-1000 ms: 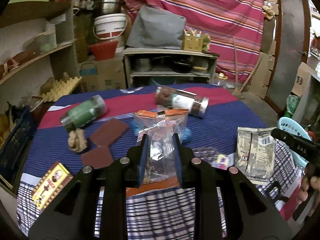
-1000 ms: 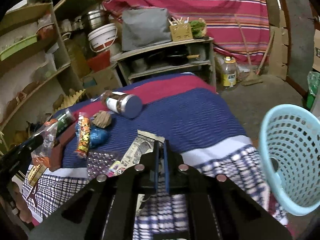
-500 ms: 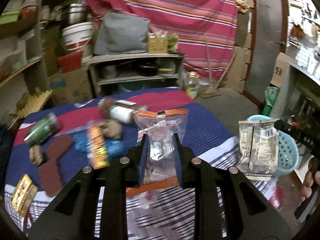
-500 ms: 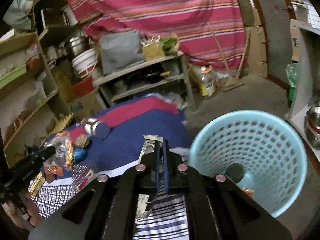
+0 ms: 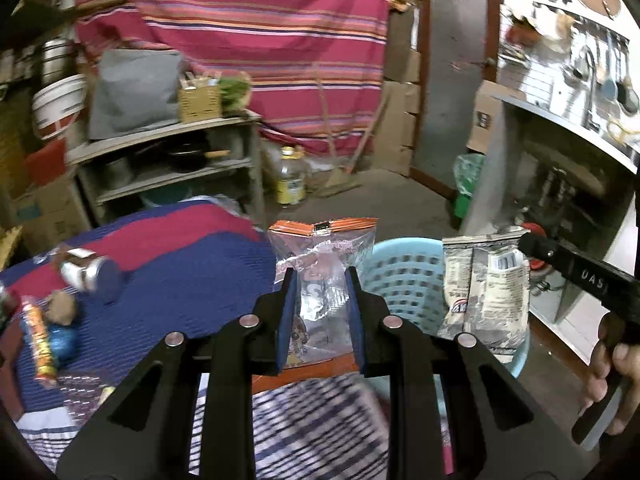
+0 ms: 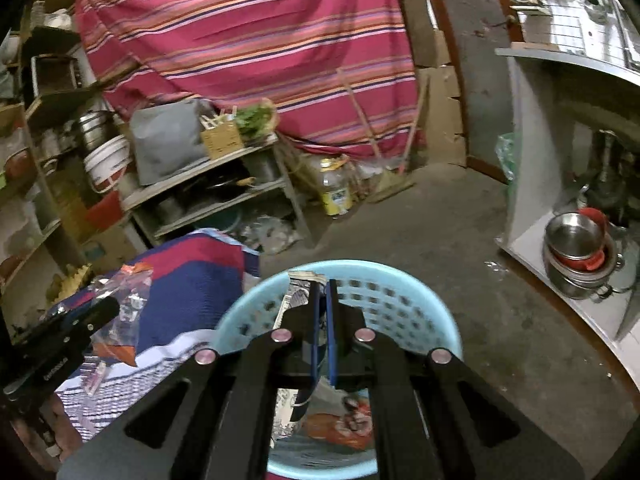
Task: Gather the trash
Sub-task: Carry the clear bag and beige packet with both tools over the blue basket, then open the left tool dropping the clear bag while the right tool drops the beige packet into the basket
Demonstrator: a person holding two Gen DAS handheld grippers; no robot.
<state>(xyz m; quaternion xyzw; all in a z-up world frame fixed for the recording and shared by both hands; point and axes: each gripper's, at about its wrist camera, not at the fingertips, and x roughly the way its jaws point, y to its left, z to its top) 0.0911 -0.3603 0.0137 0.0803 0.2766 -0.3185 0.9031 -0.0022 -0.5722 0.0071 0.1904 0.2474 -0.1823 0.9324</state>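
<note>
Both hands are carrying rubbish toward the pale blue perforated plastic basket (image 6: pixel 400 312) standing on the floor beside the tabletop (image 5: pixel 192 256). The right hand-held gripper (image 6: pixel 320 320) is pinching a crumpled grey-white foil snack packet (image 5: pixel 486 288) directly over the basket's mouth, where other wrappers are already lying. The left hand-held gripper (image 5: pixel 320 312) is clamping a clear plastic bag with an orange top strip (image 5: pixel 324 256), hanging near the basket's rim. The drop-off step looks close: the right one probably needs only to spread its jaws, then the left must shift over the opening.
</note>
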